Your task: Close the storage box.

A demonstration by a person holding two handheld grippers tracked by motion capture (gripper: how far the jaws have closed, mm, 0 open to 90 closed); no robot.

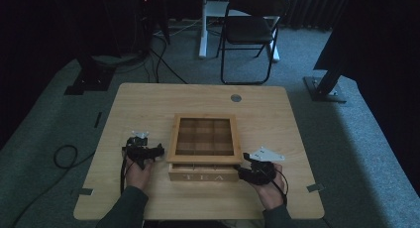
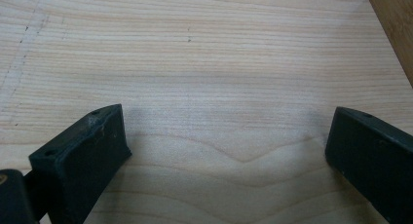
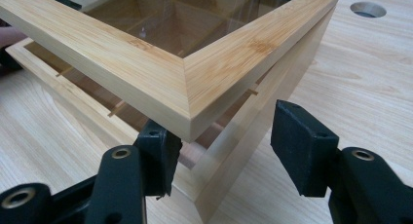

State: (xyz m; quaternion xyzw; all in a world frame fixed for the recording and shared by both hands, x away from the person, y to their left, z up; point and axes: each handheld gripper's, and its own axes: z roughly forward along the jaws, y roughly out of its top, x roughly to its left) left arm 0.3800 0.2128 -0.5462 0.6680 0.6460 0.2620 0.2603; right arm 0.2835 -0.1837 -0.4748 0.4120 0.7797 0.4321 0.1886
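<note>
- Near the front edge of the table (image 1: 148, 99), about midway along it, stands a wooden tea box (image 1: 203, 172) with "TEA" lettered on its front face.
- Its lid (image 1: 204, 135), a wooden frame around a clear pane, is raised at the front; the gap between lid and box shows plainly in the right gripper view, and the box's compartments can be seen through the pane.
- At the box's front right corner sits the right gripper (image 3: 224, 146), held in the person's right hand (image 1: 271, 192), with its grey three-cornered plate on top.
- Its jaws stand wide apart on either side of the lid's front right corner. One jaw is tucked under the lid's edge, right against the wood or nearly so; the other is clear of the box, out over the tabletop. Nothing is clamped between them.
- Just off the box's left side is the left gripper (image 2: 224, 151), held in the person's left hand (image 1: 138, 171).
- Its jaws are spread wide over bare tabletop with nothing between them, and a corner of the box shows at the upper right of the left gripper view.
- Toward the back edge of the table, a round grommet hole (image 1: 236, 97) lies well apart from the box.
- Beyond the table, a dark folding chair (image 1: 250, 32) stands on the carpet.
</note>
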